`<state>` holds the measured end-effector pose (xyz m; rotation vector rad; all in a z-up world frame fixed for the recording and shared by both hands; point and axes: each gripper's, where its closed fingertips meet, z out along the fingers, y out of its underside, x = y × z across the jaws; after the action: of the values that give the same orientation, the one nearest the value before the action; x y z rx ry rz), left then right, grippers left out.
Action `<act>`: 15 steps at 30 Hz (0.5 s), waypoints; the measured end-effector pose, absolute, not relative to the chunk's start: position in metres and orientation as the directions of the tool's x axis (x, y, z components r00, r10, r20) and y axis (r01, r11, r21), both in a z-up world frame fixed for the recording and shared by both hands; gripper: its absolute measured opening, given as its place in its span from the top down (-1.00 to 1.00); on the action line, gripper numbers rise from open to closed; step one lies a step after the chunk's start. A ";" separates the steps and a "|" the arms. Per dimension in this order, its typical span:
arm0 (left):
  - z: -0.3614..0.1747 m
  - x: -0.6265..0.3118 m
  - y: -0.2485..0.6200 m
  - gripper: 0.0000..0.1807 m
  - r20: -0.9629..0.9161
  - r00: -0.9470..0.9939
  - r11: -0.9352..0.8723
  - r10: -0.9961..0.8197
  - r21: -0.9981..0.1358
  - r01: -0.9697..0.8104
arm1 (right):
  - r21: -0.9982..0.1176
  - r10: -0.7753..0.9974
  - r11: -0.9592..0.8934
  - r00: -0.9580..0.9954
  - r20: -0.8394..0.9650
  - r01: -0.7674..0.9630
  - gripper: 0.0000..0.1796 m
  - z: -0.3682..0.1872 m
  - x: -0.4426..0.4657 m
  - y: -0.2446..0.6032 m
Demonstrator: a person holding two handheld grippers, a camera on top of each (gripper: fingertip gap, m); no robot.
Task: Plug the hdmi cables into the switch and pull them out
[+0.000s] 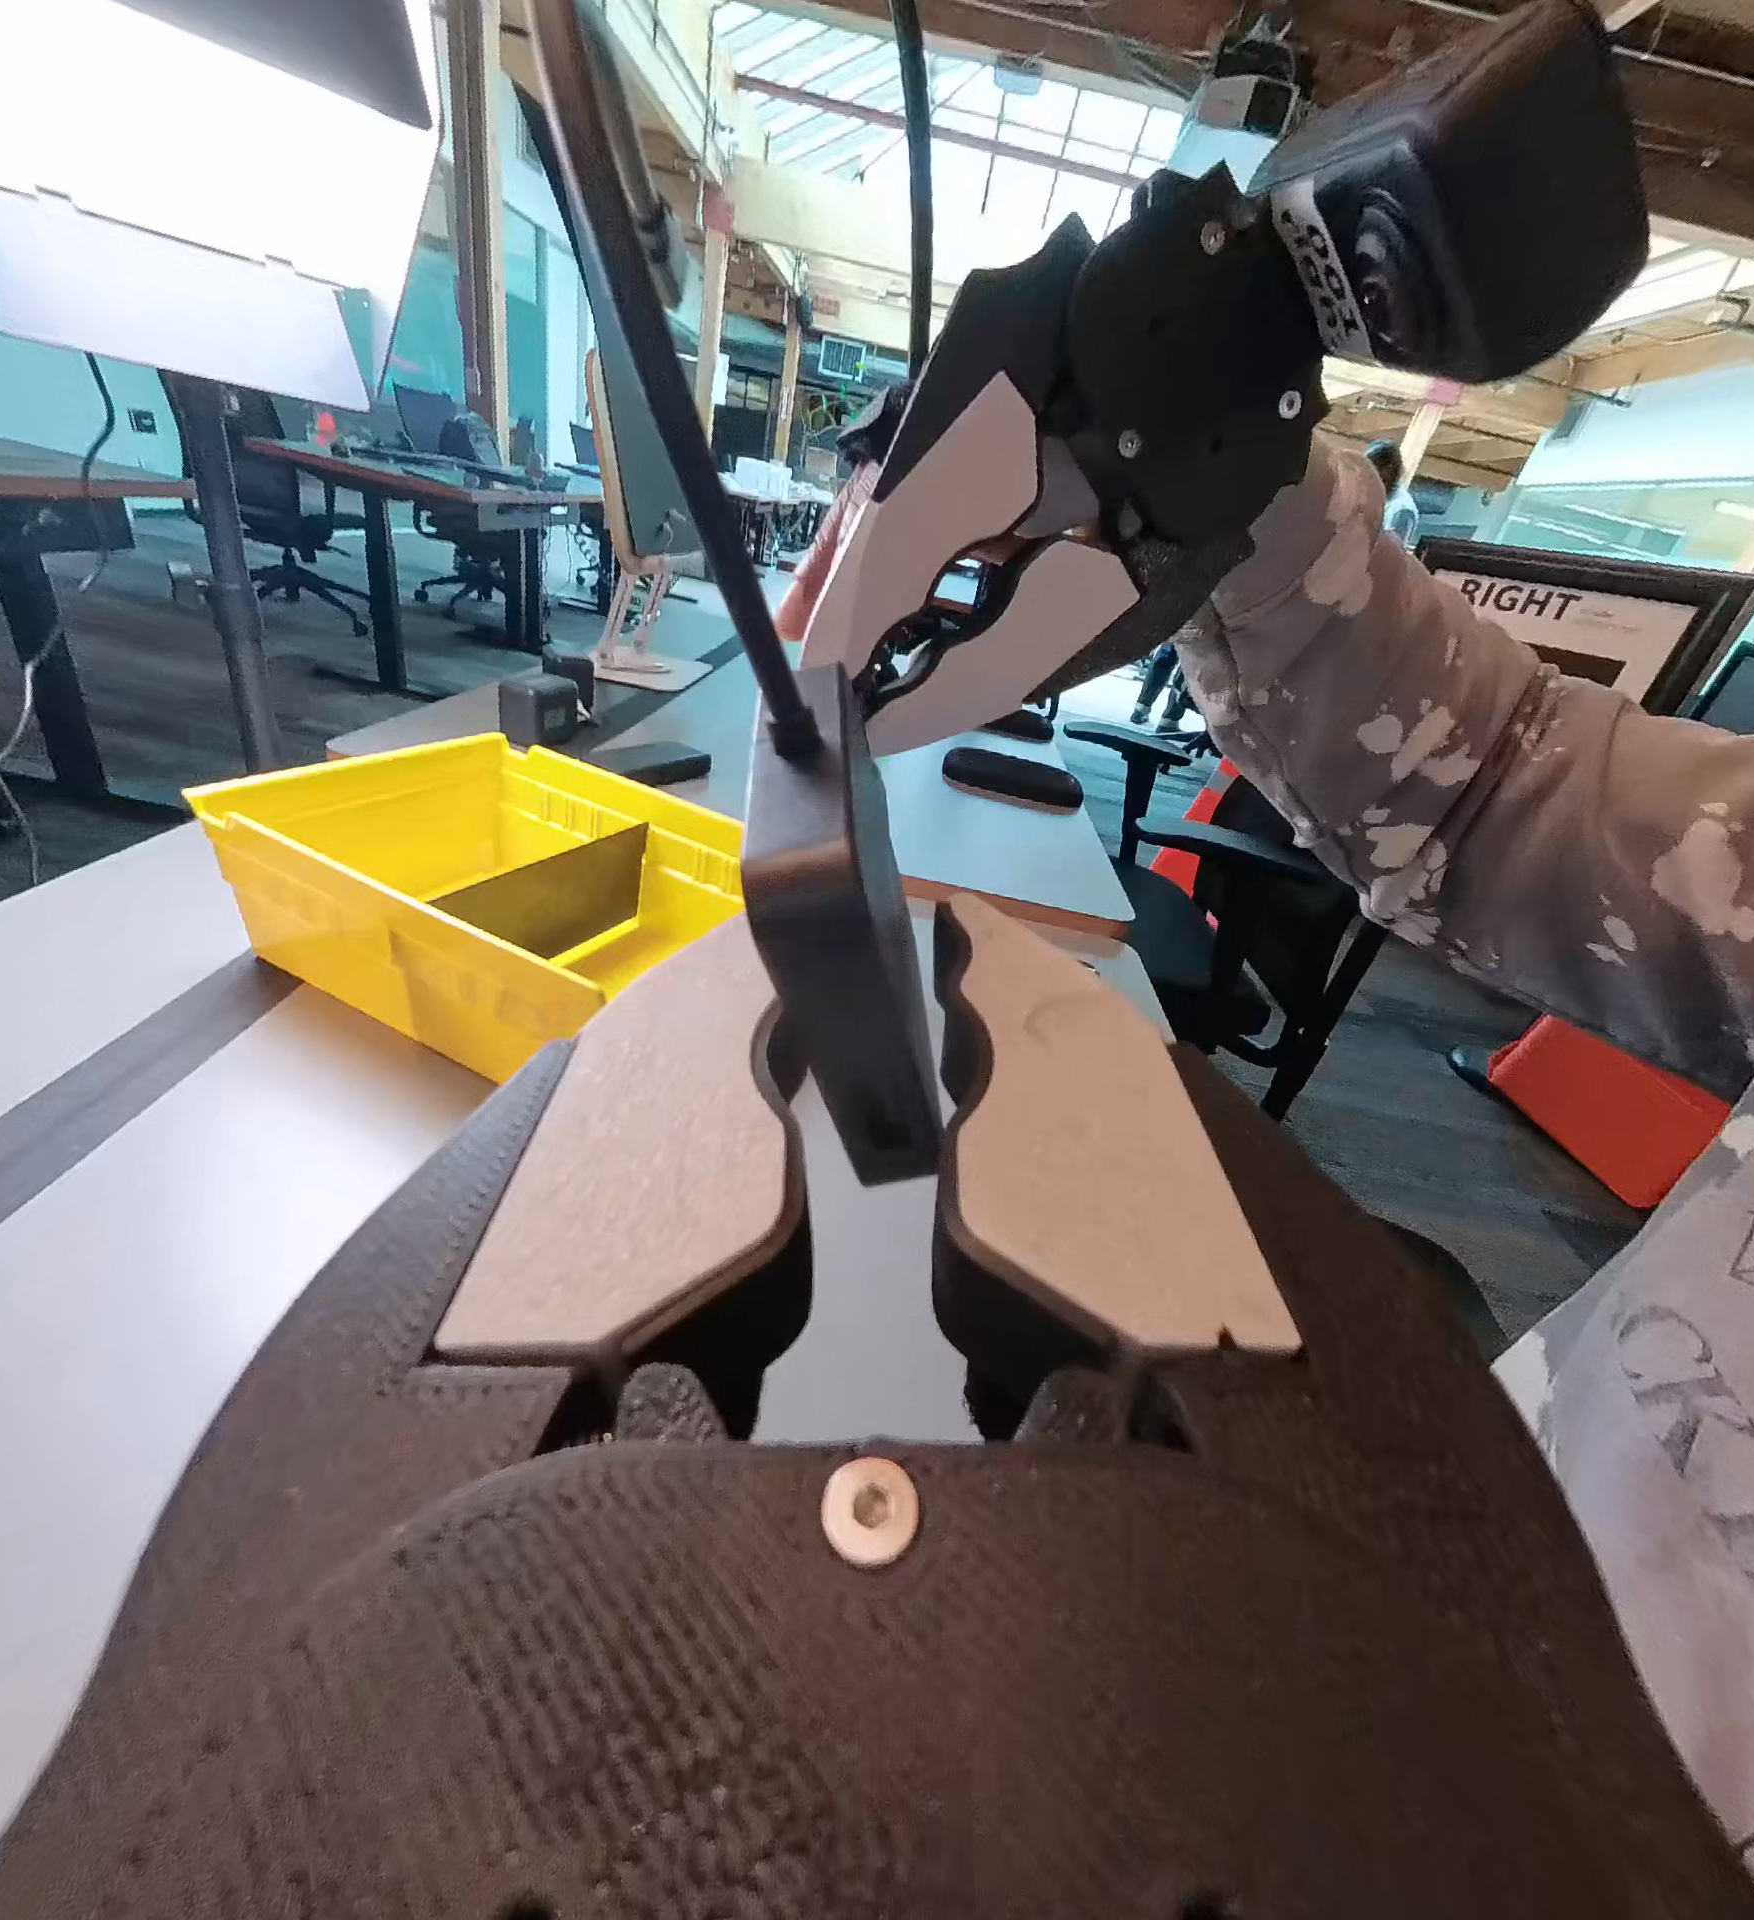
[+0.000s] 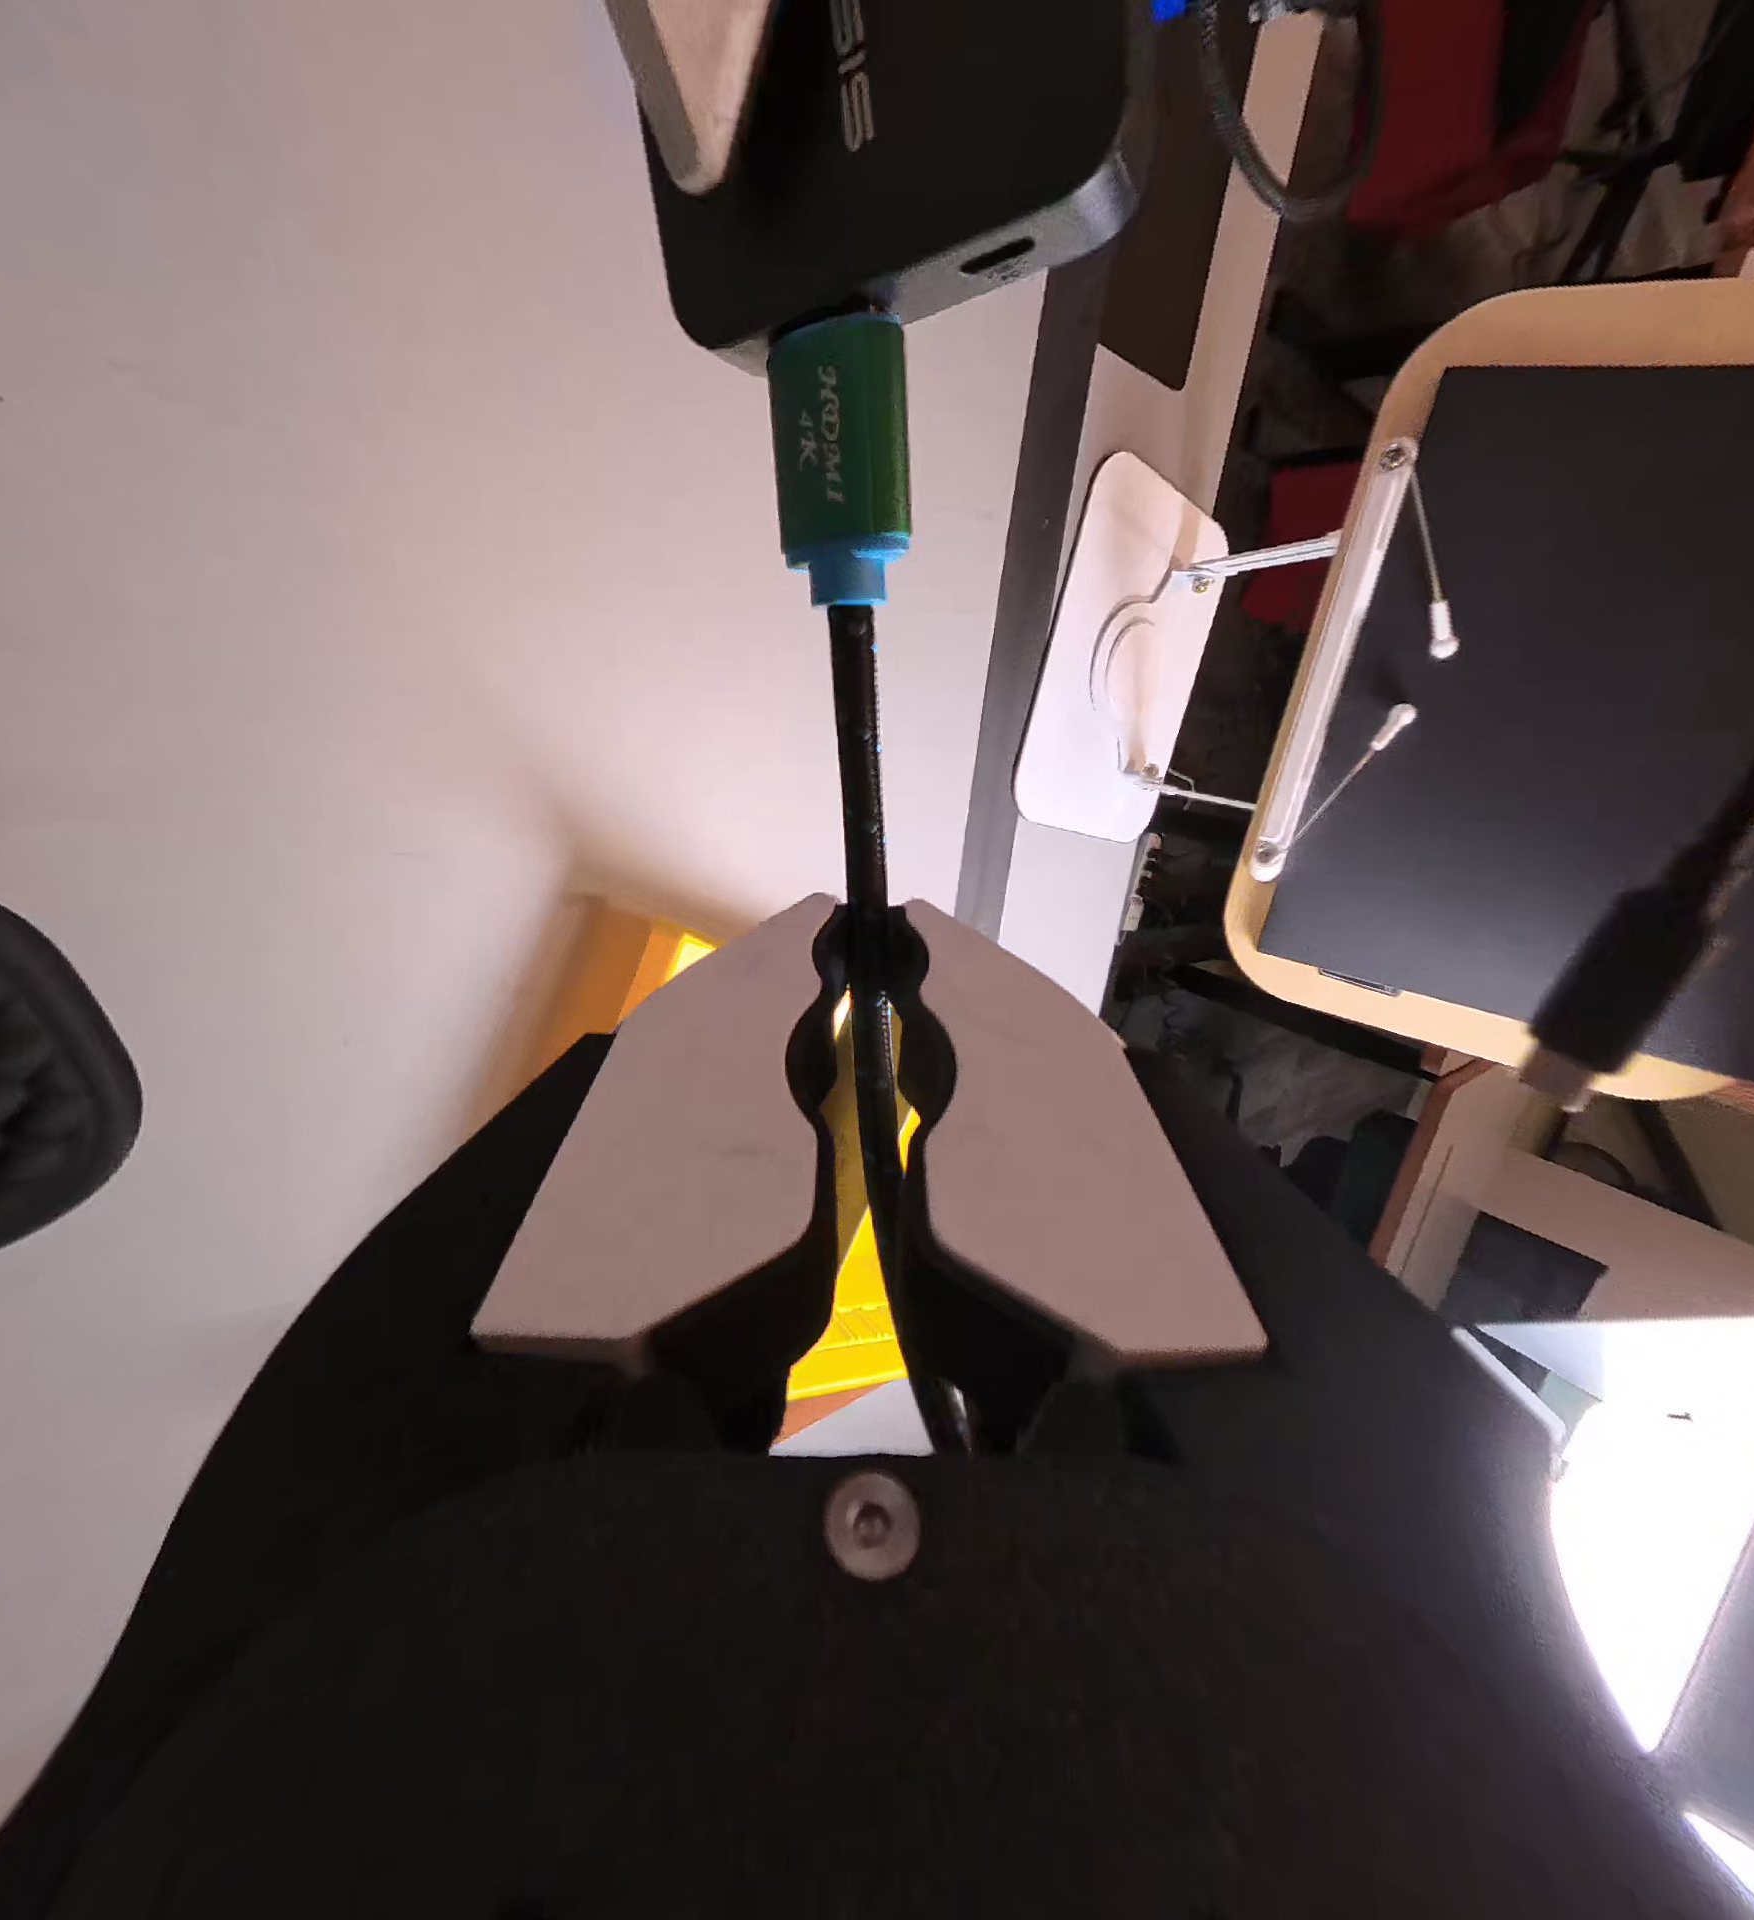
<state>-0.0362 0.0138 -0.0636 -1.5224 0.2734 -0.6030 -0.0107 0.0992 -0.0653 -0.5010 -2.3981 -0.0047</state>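
My left gripper (image 1: 857,935) is shut on the flat black switch (image 1: 821,862) and holds it on edge above the grey table (image 1: 125,1299). A black cable (image 1: 686,436) leaves the switch's top end and runs up to the left. My right gripper (image 1: 857,696) sits just behind that top end. In the right wrist view my right gripper (image 2: 868,914) is shut on a thin black HDMI cable (image 2: 857,748). Its green plug (image 2: 837,447) sits in a port on the switch's (image 2: 883,187) edge. A left gripper finger (image 2: 707,94) shows on the switch.
A yellow bin (image 1: 437,883) with a black divider stands on the table to the left of the switch. A black plug on a cable (image 2: 1621,997) hangs at the right. A wood-framed black board (image 2: 1538,675) and a white stand (image 2: 1112,644) lie beyond. A sleeved arm (image 1: 1475,748) reaches in from the right.
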 end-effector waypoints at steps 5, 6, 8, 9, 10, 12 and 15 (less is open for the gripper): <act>-0.069 -0.043 0.021 0.84 0.222 0.838 -0.038 -0.499 -0.971 0.235 | -0.168 0.334 0.934 -0.601 0.726 0.317 0.91 -0.062 -0.021 0.100; -0.068 -0.047 0.021 0.84 0.232 0.841 -0.021 -0.489 -0.967 0.255 | -0.232 0.350 0.933 -0.553 0.756 0.274 0.88 -0.054 -0.024 0.092; -0.063 -0.053 0.021 0.84 0.266 0.832 0.015 -0.486 -0.950 0.312 | -0.408 0.408 0.907 -0.440 0.800 0.099 0.75 -0.031 -0.024 0.059; -0.061 -0.056 0.020 0.84 0.290 0.819 0.027 -0.495 -0.937 0.348 | -0.511 0.465 0.859 -0.387 0.796 -0.019 0.72 -0.018 -0.019 0.039; -0.059 -0.058 0.020 0.84 0.312 0.804 0.035 -0.507 -0.924 0.380 | -0.625 0.551 0.771 -0.364 0.751 -0.123 0.72 -0.007 -0.011 0.022; -0.055 -0.062 0.019 0.84 0.336 0.785 0.058 -0.520 -0.903 0.425 | -0.822 0.719 0.505 -0.398 0.569 -0.264 0.73 0.001 0.004 -0.001; -0.051 -0.065 0.017 0.84 0.359 0.765 0.076 -0.535 -0.881 0.466 | -0.941 0.859 0.091 -0.452 0.239 -0.325 0.73 -0.010 0.004 0.006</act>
<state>-0.0654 0.0166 -0.0514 -1.2928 0.0642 -0.7512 0.0045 0.0060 -0.0099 -0.5737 -1.4010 1.5502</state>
